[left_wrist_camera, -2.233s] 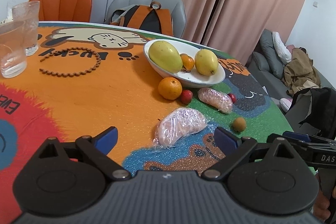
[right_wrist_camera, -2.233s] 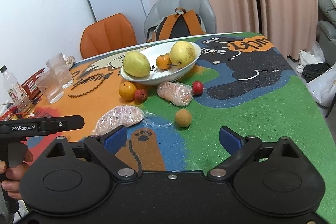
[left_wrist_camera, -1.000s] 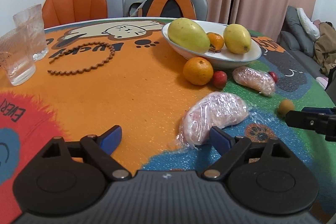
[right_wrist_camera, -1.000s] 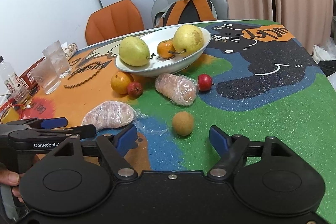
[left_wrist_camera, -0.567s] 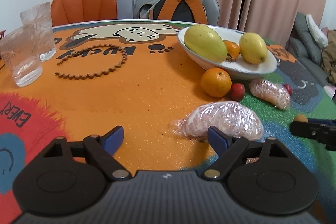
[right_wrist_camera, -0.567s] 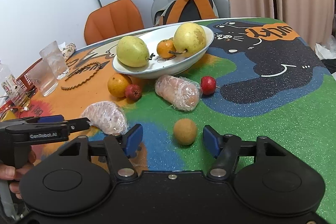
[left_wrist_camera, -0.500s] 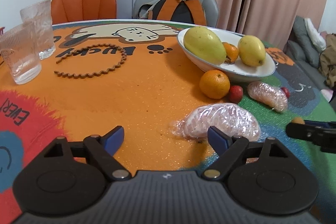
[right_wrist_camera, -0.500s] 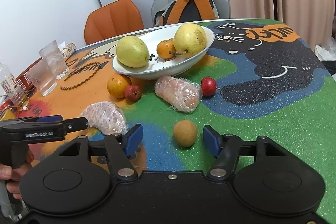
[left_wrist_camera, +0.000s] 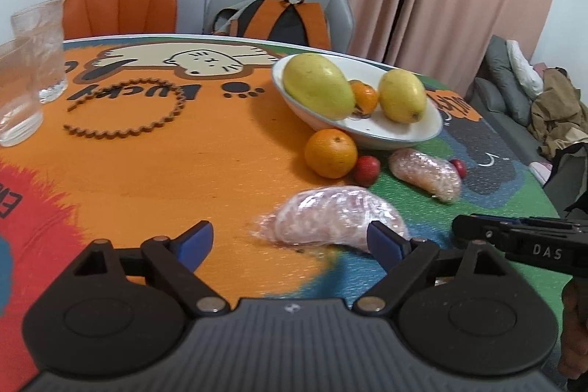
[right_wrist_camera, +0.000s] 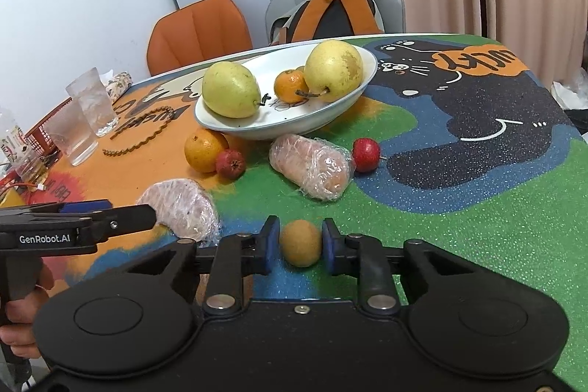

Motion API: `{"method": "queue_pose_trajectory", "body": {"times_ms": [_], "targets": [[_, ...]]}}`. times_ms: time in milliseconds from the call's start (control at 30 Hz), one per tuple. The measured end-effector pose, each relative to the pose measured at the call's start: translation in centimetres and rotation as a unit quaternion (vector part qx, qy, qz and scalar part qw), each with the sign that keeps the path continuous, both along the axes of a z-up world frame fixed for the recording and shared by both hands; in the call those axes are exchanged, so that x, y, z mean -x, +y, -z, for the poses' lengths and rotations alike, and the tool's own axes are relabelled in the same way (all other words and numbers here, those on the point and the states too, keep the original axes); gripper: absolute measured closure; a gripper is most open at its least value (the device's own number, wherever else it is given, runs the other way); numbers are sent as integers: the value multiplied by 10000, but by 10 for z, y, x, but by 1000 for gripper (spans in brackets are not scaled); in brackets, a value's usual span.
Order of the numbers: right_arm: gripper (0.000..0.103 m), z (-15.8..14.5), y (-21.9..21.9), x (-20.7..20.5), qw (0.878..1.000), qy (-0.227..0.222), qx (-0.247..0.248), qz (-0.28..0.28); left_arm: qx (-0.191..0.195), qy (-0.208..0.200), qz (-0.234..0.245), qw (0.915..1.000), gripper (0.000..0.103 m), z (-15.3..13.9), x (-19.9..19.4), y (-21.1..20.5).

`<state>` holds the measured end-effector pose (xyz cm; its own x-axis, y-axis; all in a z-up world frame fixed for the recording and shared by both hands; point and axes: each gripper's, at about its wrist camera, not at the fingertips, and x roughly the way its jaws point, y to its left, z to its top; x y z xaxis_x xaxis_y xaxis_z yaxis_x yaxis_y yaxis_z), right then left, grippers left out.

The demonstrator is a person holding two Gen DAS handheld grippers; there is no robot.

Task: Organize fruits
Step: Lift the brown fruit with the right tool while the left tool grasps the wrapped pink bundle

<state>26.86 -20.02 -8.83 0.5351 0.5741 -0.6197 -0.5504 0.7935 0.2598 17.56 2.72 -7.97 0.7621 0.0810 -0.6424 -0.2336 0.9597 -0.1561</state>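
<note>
My right gripper (right_wrist_camera: pixel 300 247) has its blue pads pressed against either side of the small brown fruit (right_wrist_camera: pixel 300 248), which sits on the tablecloth (right_wrist_camera: pixel 477 226) just in front of me; I have it pinched but not lifted. My left gripper (left_wrist_camera: pixel 290 237) stands wide with nothing between the pads, its right-hand pad just beside the nearer wrapped fruit (left_wrist_camera: pixel 340 217), which lies flat on the cloth.

Further out, the white bowl (right_wrist_camera: pixel 341 112) already holds two large yellow-green fruits and one small orange (right_wrist_camera: pixel 290 86) between them, so I judge the sorting begun but well short of done. Loose around the bowl are a bigger orange (right_wrist_camera: pixel 204 149) touching a small red fruit (right_wrist_camera: pixel 230 163), the second wrapped fruit (right_wrist_camera: pixel 312 166) just below the rim, and another red fruit (right_wrist_camera: pixel 366 155) beside it.

Counting the one in my grip, six pieces remain outside the bowl. The bowl has bare room on its near side, enough for the small ones at least.
</note>
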Motion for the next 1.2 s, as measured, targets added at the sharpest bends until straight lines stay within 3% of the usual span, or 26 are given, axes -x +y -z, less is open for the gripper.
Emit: {"method": "queue_pose_trajectory", "body": {"times_ms": [233,533,1200], "targets": [[80,-3,-9,4,9999,-63,22,80,259,140,143,9995,8,5,-11,-10],[80,0,-20,4,9999,-18,43,138,164,167,57,9997,4,6,-22,-22],[80,1,-25,4,9999,-1,-43,104,-640,291,-114,9975,3,14,-40,-44]]}}
